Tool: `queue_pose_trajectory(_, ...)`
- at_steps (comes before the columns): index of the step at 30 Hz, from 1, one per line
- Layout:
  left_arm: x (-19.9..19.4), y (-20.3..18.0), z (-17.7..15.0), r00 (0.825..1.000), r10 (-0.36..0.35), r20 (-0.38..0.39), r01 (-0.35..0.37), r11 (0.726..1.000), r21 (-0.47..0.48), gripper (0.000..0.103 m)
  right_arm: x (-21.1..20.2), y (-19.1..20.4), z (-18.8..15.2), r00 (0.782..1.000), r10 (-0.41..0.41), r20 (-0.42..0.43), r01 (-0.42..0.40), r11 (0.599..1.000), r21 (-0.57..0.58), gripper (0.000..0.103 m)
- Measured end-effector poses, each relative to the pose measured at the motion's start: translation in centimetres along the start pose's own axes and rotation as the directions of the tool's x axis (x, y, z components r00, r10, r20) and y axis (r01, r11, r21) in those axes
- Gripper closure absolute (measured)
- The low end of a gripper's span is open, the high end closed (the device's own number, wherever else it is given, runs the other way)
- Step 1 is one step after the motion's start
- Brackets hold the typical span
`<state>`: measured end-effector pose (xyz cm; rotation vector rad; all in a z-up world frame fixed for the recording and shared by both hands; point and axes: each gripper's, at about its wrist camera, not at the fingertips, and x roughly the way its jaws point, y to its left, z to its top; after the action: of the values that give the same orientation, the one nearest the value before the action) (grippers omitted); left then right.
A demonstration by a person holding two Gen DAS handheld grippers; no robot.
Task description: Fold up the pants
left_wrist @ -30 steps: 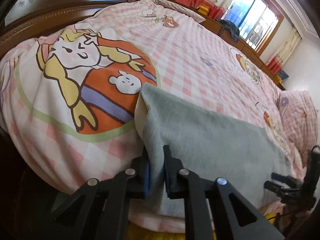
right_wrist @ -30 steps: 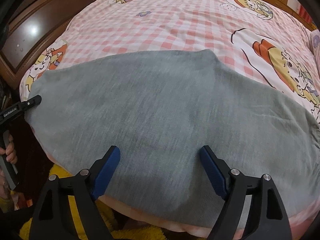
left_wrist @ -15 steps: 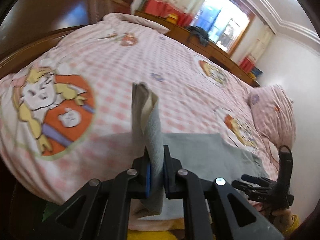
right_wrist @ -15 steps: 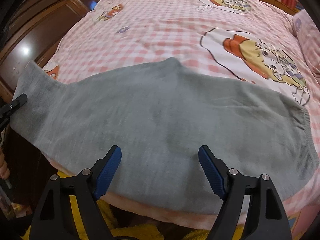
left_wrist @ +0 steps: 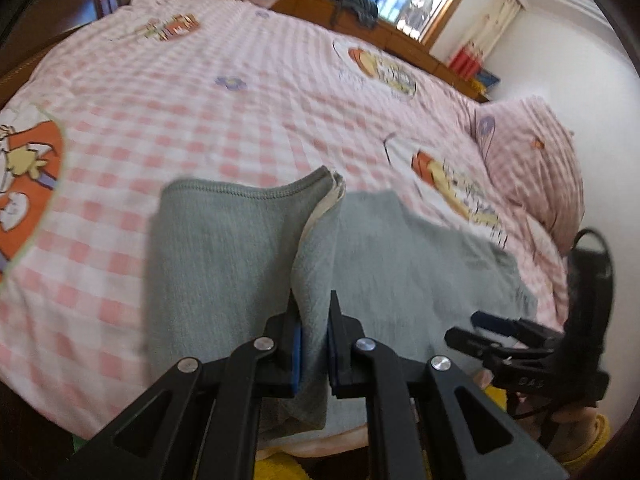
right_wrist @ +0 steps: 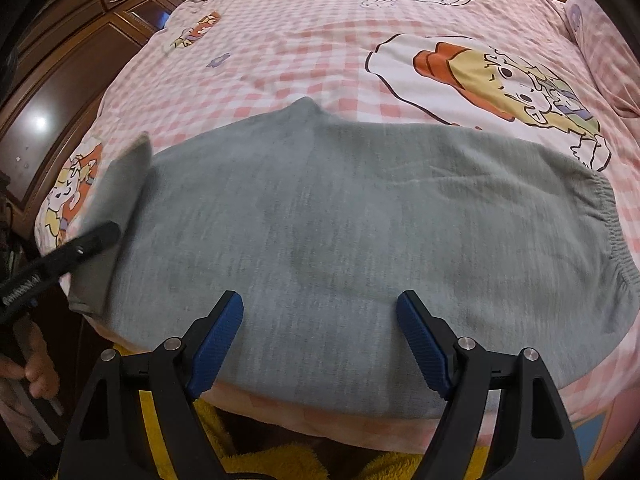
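Note:
Grey pants (right_wrist: 360, 232) lie flat along the near edge of a pink checked bed, the elastic waistband (right_wrist: 608, 216) at the right. My left gripper (left_wrist: 314, 344) is shut on the leg-end hem of the pants (left_wrist: 224, 248) and holds that end lifted and turned over toward the waist; it also shows at the left of the right wrist view (right_wrist: 92, 240). My right gripper (right_wrist: 320, 340) is open and empty, just above the middle of the pants at the bed's near edge; it shows in the left wrist view (left_wrist: 500, 332).
The pink checked bedspread (right_wrist: 320, 40) carries cartoon prints. A pillow (left_wrist: 528, 160) lies at the right. A dark wooden footboard and wardrobe (right_wrist: 60, 80) stand at the left. A window and wooden ledge (left_wrist: 400, 12) run along the far side. Yellow fabric (right_wrist: 248, 460) lies below the bed edge.
My left gripper has lifted the leg end off the bed and carried it rightward over the pants. My right gripper has stayed open, shifting slightly toward the waistband side.

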<state>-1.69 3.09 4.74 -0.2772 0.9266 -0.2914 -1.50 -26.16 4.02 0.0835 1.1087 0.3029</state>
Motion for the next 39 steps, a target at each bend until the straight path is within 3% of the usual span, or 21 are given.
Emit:
queue_pose_trajectory(2, 0.9, -0.3, -0.3, 1.0, -0.006, -0.022, 0.006, 1.0, 0.006, 0.093, 0.0, 0.2, 0.2, 1.0, 0.0, 0.0, 0.0, 1.0, -0.005, 0.021)
queue_pose_trajectory(5, 1.8, -0.6, -0.6, 0.998, -0.025, -0.066, 0.026, 1.0, 0.006, 0.084, -0.1, 0.5, 0.7, 1.0, 0.017, 0.001, -0.017, 1.0, -0.014, 0.021)
queue_pose_trajectory(7, 1.5, -0.8, -0.8, 0.997, -0.043, -0.072, 0.043, 0.999, 0.009, 0.069, 0.0, 0.8, 1.1, 1.0, 0.031, 0.001, -0.031, 0.999, -0.014, 0.021)
queue_pose_trajectory(10, 0.0, -1.1, -1.1, 0.997, -0.046, -0.056, 0.047, 0.998, 0.028, 0.058, 0.1, 1.6, 1.8, 0.998, 0.061, 0.001, -0.061, 0.998, -0.012, 0.021)
queue_pose_trajectory(18, -3.9, 0.3, -1.0, 1.0, 0.011, 0.019, -0.011, 1.0, 0.012, 0.057, 1.3, 5.2, 3.5, 0.978, 0.207, -0.03, -0.207, 0.978, -0.013, 0.021)
queue_pose_trajectory(22, -3.9, 1.7, -1.6, 0.996, 0.085, 0.005, -0.085, 0.996, -0.004, 0.057, 2.1, 6.8, 3.9, 0.967, 0.25, -0.052, -0.251, 0.968, -0.013, 0.021)
queue_pose_trajectory(29, -2.8, 2.7, -3.1, 0.994, 0.108, -0.031, -0.108, 0.994, -0.01, 0.057, 3.4, 8.9, 4.0, 0.961, 0.261, -0.088, -0.265, 0.964, -0.036, 0.023)
queue_pose_trajectory(32, -2.3, 2.5, -3.5, 0.992, 0.119, -0.04, -0.119, 0.993, -0.004, 0.057, 4.0, 9.5, 3.8, 0.965, 0.24, -0.101, -0.247, 0.967, -0.056, 0.044)
queue_pose_trajectory(34, -2.1, 2.5, -3.5, 0.992, 0.122, -0.041, -0.122, 0.993, -0.002, 0.057, 4.3, 9.8, 3.7, 0.963, 0.246, -0.107, -0.253, 0.966, -0.057, 0.063)
queue_pose_trajectory(39, -2.1, 2.7, -3.6, 0.993, 0.113, -0.039, -0.113, 0.993, -0.012, 0.057, 4.6, 10.2, 3.8, 0.955, 0.274, -0.11, -0.281, 0.958, -0.05, 0.079)
